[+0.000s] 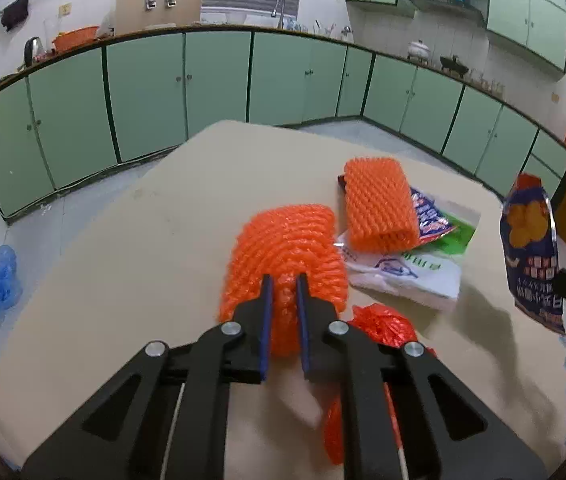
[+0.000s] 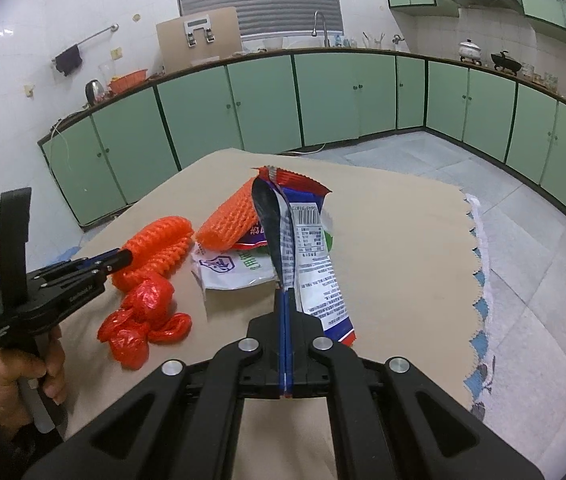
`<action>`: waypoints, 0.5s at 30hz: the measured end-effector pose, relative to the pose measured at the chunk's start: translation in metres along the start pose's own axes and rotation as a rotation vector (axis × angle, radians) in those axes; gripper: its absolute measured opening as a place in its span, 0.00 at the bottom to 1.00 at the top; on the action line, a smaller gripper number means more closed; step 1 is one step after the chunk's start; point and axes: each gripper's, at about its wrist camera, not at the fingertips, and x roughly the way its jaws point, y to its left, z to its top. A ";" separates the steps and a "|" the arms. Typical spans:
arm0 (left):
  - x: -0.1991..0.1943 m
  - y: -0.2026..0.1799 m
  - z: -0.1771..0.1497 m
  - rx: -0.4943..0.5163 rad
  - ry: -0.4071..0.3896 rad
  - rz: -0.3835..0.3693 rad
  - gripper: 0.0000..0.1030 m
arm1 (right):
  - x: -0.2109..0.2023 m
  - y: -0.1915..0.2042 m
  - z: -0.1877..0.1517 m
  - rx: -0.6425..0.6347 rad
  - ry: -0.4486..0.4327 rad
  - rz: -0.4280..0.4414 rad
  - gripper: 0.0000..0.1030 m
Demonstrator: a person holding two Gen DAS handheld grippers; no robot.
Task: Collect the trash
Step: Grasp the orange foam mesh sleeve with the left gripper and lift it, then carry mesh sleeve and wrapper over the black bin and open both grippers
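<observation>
The left gripper (image 1: 285, 280) pinches one orange foam net (image 1: 283, 252) on the table (image 1: 123, 260). The right gripper (image 2: 285, 292) is clamped tight on a raised snack bag (image 2: 315, 256) (barcode side showing). Beside the net lie a white wrapper (image 1: 407, 276), another foam net (image 1: 379, 204) and a crumpled red bag (image 2: 143, 320).

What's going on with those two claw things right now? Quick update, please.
Left tool shut on orange foam net. Right tool shut on snack wrapper, lifted. Second net, white bag, red bag on table.

We count two orange foam nets (image 1: 287, 256) (image 1: 379, 204), one crumpled red bag (image 2: 143, 320), three printed wrappers (image 2: 307, 248) (image 1: 407, 272) (image 1: 429, 216).
</observation>
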 end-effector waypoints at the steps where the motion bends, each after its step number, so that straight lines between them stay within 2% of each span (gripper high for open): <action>1: -0.005 0.000 0.001 -0.002 -0.013 0.000 0.09 | -0.003 0.000 0.000 0.000 -0.003 -0.001 0.00; 6: -0.042 -0.001 0.007 0.002 -0.078 -0.016 0.09 | -0.030 0.002 0.000 0.005 -0.026 -0.002 0.00; 15: -0.112 -0.023 -0.004 0.056 -0.130 -0.064 0.08 | -0.100 -0.001 -0.011 0.045 -0.078 -0.004 0.00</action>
